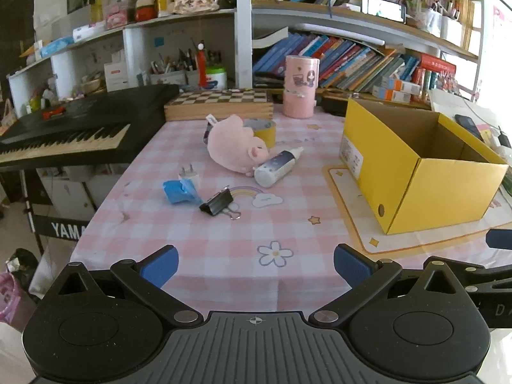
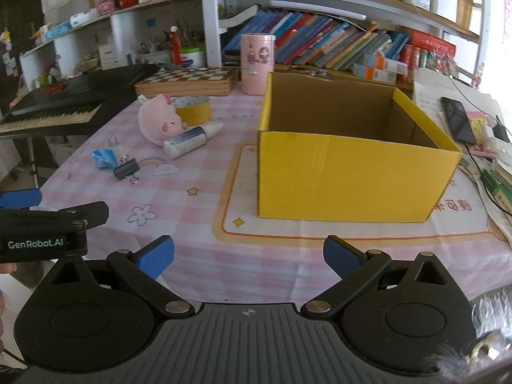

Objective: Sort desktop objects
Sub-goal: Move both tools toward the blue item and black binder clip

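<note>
A pink plush pig [image 1: 235,145] [image 2: 156,121] lies mid-table beside a white bottle [image 1: 278,166] [image 2: 190,139], a yellow tape roll [image 1: 264,131] [image 2: 193,108], a white plug [image 1: 189,174], a blue wrapper [image 1: 179,192] [image 2: 103,157] and a black binder clip [image 1: 219,203] [image 2: 126,169]. An open yellow box [image 1: 416,172] [image 2: 348,172] stands at the right and looks empty. My left gripper [image 1: 255,264] is open and empty over the near table edge. My right gripper [image 2: 249,256] is open and empty in front of the box.
A black keyboard [image 1: 73,124] stands at the left. A chessboard box [image 1: 220,102] and pink canisters [image 1: 300,86] sit at the back before bookshelves. A phone [image 2: 457,118], papers and cables lie right of the box. The pink checked tablecloth [image 1: 224,256] covers the table.
</note>
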